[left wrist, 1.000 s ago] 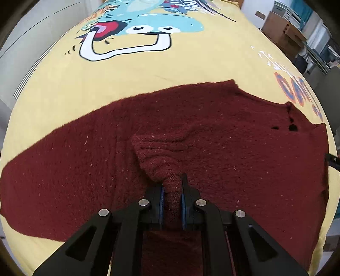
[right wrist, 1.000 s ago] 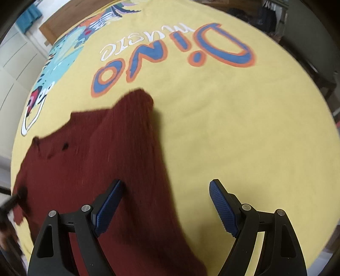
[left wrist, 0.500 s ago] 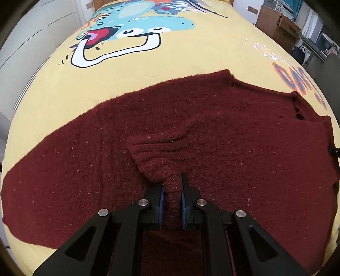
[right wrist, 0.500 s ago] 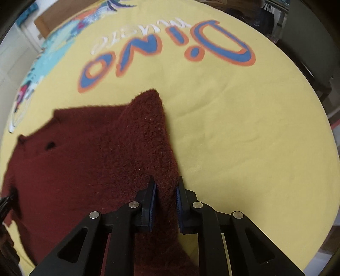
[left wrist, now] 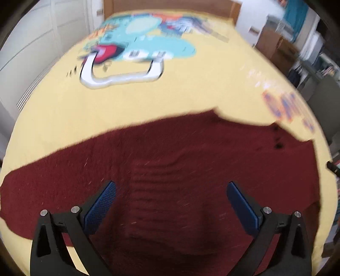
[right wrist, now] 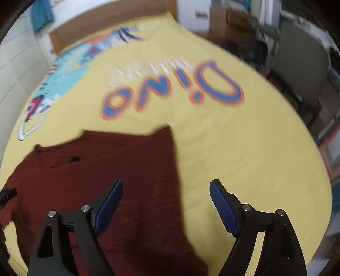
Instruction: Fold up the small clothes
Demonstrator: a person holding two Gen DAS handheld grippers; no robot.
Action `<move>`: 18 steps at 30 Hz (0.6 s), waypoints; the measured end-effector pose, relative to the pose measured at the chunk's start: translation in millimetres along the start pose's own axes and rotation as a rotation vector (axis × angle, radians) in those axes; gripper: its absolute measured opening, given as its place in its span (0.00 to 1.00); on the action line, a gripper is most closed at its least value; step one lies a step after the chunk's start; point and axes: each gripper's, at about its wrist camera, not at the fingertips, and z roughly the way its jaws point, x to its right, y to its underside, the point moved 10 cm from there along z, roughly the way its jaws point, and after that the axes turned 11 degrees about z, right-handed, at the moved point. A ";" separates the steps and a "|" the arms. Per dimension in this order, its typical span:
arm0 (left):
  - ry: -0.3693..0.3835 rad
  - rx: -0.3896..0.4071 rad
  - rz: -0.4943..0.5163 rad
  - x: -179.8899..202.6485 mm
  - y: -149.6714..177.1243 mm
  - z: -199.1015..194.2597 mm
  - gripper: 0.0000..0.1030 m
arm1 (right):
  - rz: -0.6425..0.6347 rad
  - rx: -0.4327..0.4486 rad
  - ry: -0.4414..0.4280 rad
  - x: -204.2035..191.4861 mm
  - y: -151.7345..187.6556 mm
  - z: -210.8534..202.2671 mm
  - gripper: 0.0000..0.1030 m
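Observation:
A dark red knitted garment point(left wrist: 170, 169) lies spread flat on a yellow bedspread point(left wrist: 191, 95) with a cartoon dinosaur print. My left gripper point(left wrist: 171, 189) hangs above the garment's middle, its jaws opening wide, with nothing between the blue pads. In the right wrist view the same dark red garment point(right wrist: 106, 165) covers the lower left. My right gripper point(right wrist: 165, 189) is above the garment's right edge, jaws opening, empty; its left finger is over the knit and its right finger is over bare yellow bedspread point(right wrist: 244, 159). Both views are blurred by motion.
A wooden headboard point(left wrist: 170, 6) ends the bed at the far side. White cupboard doors point(left wrist: 31, 42) stand to the left. Cardboard boxes point(left wrist: 280, 48) and shelves stand on the right. A dark chair point(right wrist: 301, 70) stands beside the bed's right edge. The other gripper's tip point(right wrist: 7, 194) shows at the left edge.
The left gripper let go of the pinched-up fold of knit, which dropped flat. The right gripper shut on the garment's right edge, then opened again. Both grippers have risen.

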 end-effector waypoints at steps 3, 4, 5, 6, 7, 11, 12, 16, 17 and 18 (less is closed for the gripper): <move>0.012 0.061 0.034 22.7 -11.3 -6.7 0.99 | -0.063 0.044 -0.043 -37.6 8.1 -18.4 1.00; 0.012 0.075 0.047 31.9 -11.9 -7.1 0.99 | -0.078 0.048 -0.060 -50.9 13.8 -19.4 1.00; 0.009 0.080 0.058 39.9 -11.0 -5.1 0.99 | -0.094 0.047 -0.074 -63.9 20.2 -19.5 1.00; 0.008 0.075 0.067 44.4 -9.2 -1.4 0.99 | -0.117 0.047 -0.088 -79.0 31.6 -19.0 1.00; 0.011 0.059 0.075 51.2 -4.8 4.0 0.99 | -0.132 0.047 -0.090 -87.1 37.5 -18.2 1.00; 0.017 -0.011 0.104 64.5 16.1 34.6 0.99 | -0.240 -0.004 -0.061 -117.2 81.9 10.9 1.00; 0.007 -0.028 0.109 66.4 24.4 38.9 0.99 | -0.254 -0.019 -0.052 -119.8 89.8 19.2 1.00; -0.029 -0.073 0.118 50.1 48.8 54.2 0.99 | -0.275 -0.065 0.014 -100.1 107.4 49.9 1.00; -0.032 -0.065 0.121 44.8 52.4 53.3 0.99 | -0.267 -0.061 0.015 -93.9 107.1 52.0 1.00; -0.034 -0.060 0.125 39.5 54.7 51.9 0.99 | -0.252 -0.056 0.009 -85.6 105.3 52.6 1.00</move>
